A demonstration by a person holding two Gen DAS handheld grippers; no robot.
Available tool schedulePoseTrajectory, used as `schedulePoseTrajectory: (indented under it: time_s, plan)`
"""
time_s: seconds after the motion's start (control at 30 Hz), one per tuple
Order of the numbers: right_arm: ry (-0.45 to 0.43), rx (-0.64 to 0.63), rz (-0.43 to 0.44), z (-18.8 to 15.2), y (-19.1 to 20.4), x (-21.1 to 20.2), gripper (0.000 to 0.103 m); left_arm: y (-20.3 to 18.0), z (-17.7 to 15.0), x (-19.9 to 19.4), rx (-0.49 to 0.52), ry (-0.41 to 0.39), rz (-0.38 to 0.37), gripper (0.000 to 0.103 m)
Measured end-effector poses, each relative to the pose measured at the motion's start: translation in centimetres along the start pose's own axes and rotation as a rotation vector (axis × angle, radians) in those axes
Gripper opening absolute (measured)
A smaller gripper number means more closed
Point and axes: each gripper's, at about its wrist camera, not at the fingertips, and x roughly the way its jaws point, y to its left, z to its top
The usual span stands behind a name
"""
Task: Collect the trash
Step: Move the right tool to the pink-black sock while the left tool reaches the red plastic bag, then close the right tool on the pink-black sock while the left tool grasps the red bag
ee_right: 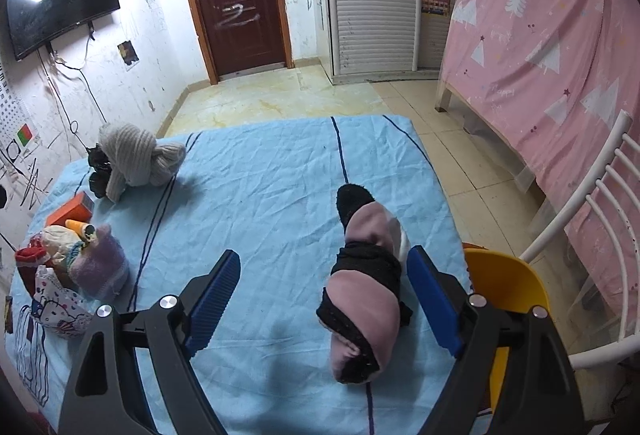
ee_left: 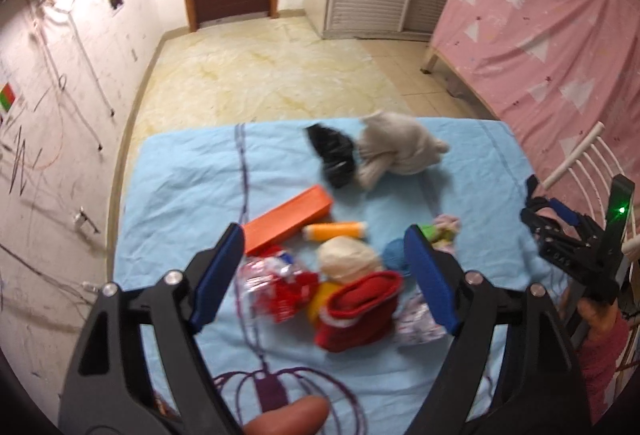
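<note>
Hovering over the light-blue wrinkled bedsheet, I hold both claws spread wide and empty. My left gripper hangs above a cluster of clutter: a crinkly red-and-clear plastic wrapper lies just inside my left finger, touching a red knitted hat with white trim, with a cream yarn ball and a long orange cardboard box beyond. That wrapper reads as the trash, and my left claw is plainly the nearer one; it sits slightly left of centre between my fingers, its shape too crumpled and blurred to give a clear long axis. My right gripper frames a rolled pink-and-black sock bundle, lying lengthwise away from me, nearer my right finger. I judge that bundle is laundry, not trash, so the left should drop first.
</note>
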Motion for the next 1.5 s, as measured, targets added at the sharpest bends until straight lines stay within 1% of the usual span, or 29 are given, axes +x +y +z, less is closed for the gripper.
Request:
schedulePoseTrajectory:
  time_s: [0.17, 0.37, 0.43, 0.47, 0.53, 0.63, 0.67, 0.73, 0.8, 0.83, 0.87, 0.9, 0.93, 0.97, 1.0, 1.03, 1.1, 1.17, 1.5]
  plan:
    - [0.015, 0.004, -0.014, -0.1, -0.1, 0.6, 0.079, 2.3, -1.0, 1.3, -0.04, 0.044, 0.008, 0.078]
    - [0.021, 0.003, -0.028, -0.1, 0.0, 1.0, 0.079, 4.0, -1.9, 3.3, -0.09, 0.1, 0.001, 0.078]
    - [0.023, -0.004, -0.035, -0.2, 0.1, 1.1, 0.079, 4.5, -2.1, 4.1, -0.118, 0.124, -0.008, 0.076]
    - [0.023, -0.007, -0.037, -0.2, 0.1, 1.1, 0.079, 4.7, -2.3, 4.4, -0.129, 0.137, -0.007, 0.067]
    - [0.026, -0.014, -0.044, -0.3, 0.2, 1.2, 0.079, 5.0, -2.5, 5.2, -0.149, 0.167, -0.034, 0.062]
    - [0.024, -0.009, -0.039, -0.3, 0.4, 1.1, 0.079, 5.2, -2.6, 5.7, -0.171, 0.179, -0.048, 0.054]
    - [0.024, -0.009, -0.038, -0.3, 0.5, 1.1, 0.079, 5.3, -2.6, 5.8, -0.177, 0.182, -0.053, 0.047]
    - [0.027, -0.007, -0.037, -0.3, 0.3, 1.2, 0.079, 5.3, -2.7, 6.0, -0.185, 0.186, -0.054, 0.044]
    - [0.032, -0.009, -0.037, -0.3, 0.2, 1.3, 0.079, 5.1, -2.8, 6.2, -0.185, 0.192, -0.056, 0.032]
    - [0.032, -0.007, -0.037, -0.3, 0.2, 1.3, 0.078, 5.0, -2.9, 6.1, -0.182, 0.191, -0.053, 0.03]
    - [0.032, -0.006, -0.036, -0.3, 0.1, 1.3, 0.078, 4.8, -3.0, 6.1, -0.178, 0.192, -0.053, 0.026]
    - [0.03, -0.003, -0.036, -0.3, -0.2, 1.4, 0.076, 4.7, -3.0, 6.0, -0.174, 0.193, -0.052, 0.025]
    - [0.025, 0.001, -0.041, -0.2, -0.4, 1.3, 0.068, 4.6, -3.0, 6.0, -0.17, 0.191, -0.049, 0.024]
    - [0.02, 0.01, -0.046, -0.2, -0.7, 1.3, 0.062, 4.5, -3.1, 5.9, -0.166, 0.188, -0.045, 0.022]
    - [0.014, 0.02, -0.048, -0.2, -1.1, 1.2, 0.044, 4.4, -3.1, 5.8, -0.164, 0.188, -0.044, 0.021]
    - [0.01, 0.029, -0.047, -0.1, -1.4, 1.1, 0.029, 4.4, -3.2, 5.6, -0.163, 0.183, -0.036, 0.021]
    - [0.001, 0.047, -0.022, -0.2, -2.1, 0.9, 0.028, 4.2, -3.3, 5.4, -0.161, 0.173, -0.024, 0.019]
    - [-0.005, 0.052, -0.017, -0.2, -2.4, 0.7, 0.028, 4.0, -3.3, 5.0, -0.161, 0.162, -0.014, 0.019]
    - [-0.049, 0.07, 0.034, 0.0, -3.1, -0.9, 0.027, 3.5, -2.2, 1.3, -0.134, 0.065, 0.044, 0.019]
